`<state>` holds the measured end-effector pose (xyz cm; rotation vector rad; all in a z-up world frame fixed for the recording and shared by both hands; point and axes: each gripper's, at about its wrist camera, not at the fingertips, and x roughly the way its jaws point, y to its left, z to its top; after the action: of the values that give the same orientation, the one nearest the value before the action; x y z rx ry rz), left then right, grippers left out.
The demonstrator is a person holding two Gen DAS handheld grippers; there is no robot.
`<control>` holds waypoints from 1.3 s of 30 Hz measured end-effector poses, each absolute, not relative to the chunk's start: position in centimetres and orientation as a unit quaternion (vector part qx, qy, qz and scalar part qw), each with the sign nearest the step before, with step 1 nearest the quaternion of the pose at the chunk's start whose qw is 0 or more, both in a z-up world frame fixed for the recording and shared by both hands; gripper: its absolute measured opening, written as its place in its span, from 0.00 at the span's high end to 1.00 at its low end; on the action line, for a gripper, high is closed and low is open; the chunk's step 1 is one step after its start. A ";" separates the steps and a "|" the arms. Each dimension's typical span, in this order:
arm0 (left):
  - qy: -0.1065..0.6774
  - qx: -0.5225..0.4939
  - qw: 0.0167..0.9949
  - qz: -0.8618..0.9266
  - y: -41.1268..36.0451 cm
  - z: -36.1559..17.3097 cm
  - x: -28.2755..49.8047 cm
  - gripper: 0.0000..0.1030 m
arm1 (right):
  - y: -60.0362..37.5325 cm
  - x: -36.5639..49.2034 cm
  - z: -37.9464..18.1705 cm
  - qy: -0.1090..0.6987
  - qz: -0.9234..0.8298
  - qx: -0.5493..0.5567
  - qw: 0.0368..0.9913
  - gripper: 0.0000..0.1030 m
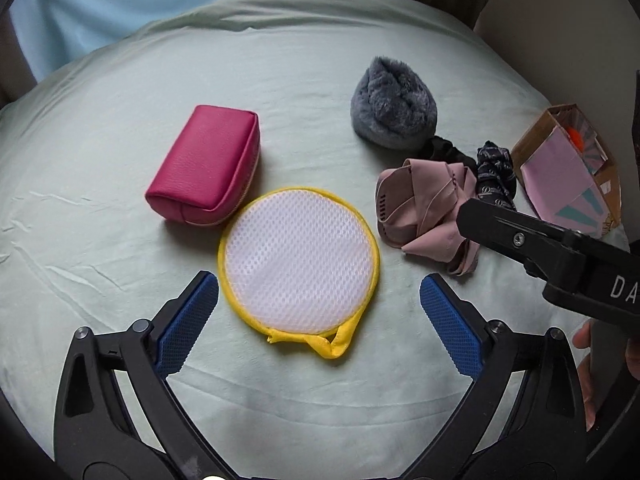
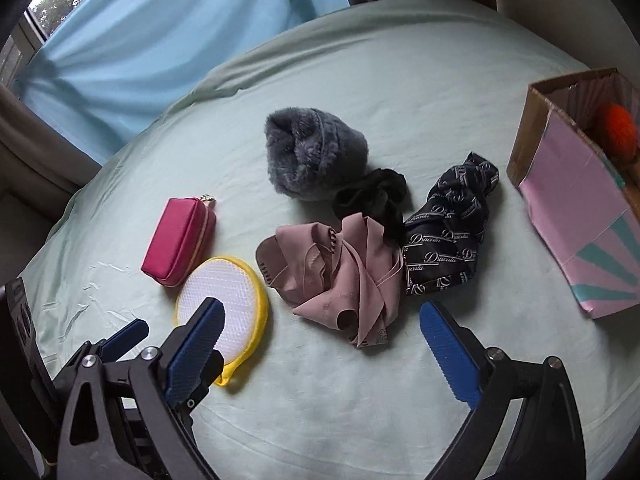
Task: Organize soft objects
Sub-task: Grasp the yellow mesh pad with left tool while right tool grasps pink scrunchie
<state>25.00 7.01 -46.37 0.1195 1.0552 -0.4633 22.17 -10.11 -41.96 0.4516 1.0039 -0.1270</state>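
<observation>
On the pale green bedsheet (image 2: 360, 80), going left to right: a magenta zip pouch (image 2: 178, 240) lies far-left, its long axis running from near-left to far-right, touching the round mesh bag (image 1: 298, 262) with the yellow rim just near of it. The left gripper (image 1: 319, 308) hangs over that mesh bag with its blue pads spread wide, one to each side of the disc and clear of it — released, holding nothing. This hand is plainly the nearer one to the mesh bag and the pouch.

Further right sits the crumpled pink cloth (image 2: 340, 276), with a grey furry pouch (image 2: 314, 156) beyond it, a black scrunchie (image 2: 372, 196) between the two, and a black printed scarf (image 2: 448, 240) touching the pink cloth's right side. The right gripper (image 2: 320, 344) is also released and empty, its jaws wide; the pink cloth lies straight ahead of it, just far of the gap between the pads. That is probably its first pick.

At the far right stands a cardboard box (image 2: 568, 216) with pink lining, open — inside it an orange ball-like thing (image 2: 618, 132) shows, little else visible. I judge the box to be the destination, well to the right of both grippers.
</observation>
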 end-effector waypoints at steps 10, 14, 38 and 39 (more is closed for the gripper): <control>0.502 0.085 0.833 -0.216 5.6 -49.5 27.2 0.02 | -10.5 24.9 -45.3 0.482 -0.051 0.243 0.840 0.06; 0.521 0.082 0.825 -0.204 5.5 -50.3 28.3 0.02 | -10.6 26.1 -46.2 0.490 -0.043 0.247 0.835 0.21; 0.542 0.046 0.823 -0.165 7.9 -49.8 29.8 0.62 | -9.6 26.0 -46.0 0.501 -0.011 0.201 0.842 0.72; 0.542 0.046 0.823 -0.164 7.9 -49.7 29.6 0.62 | -9.4 25.8 -45.8 0.501 -0.006 0.200 0.842 0.72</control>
<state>29.63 7.94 -49.68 0.0970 1.1519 -0.3498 25.82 -9.36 -45.83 0.4235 1.0577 -0.0129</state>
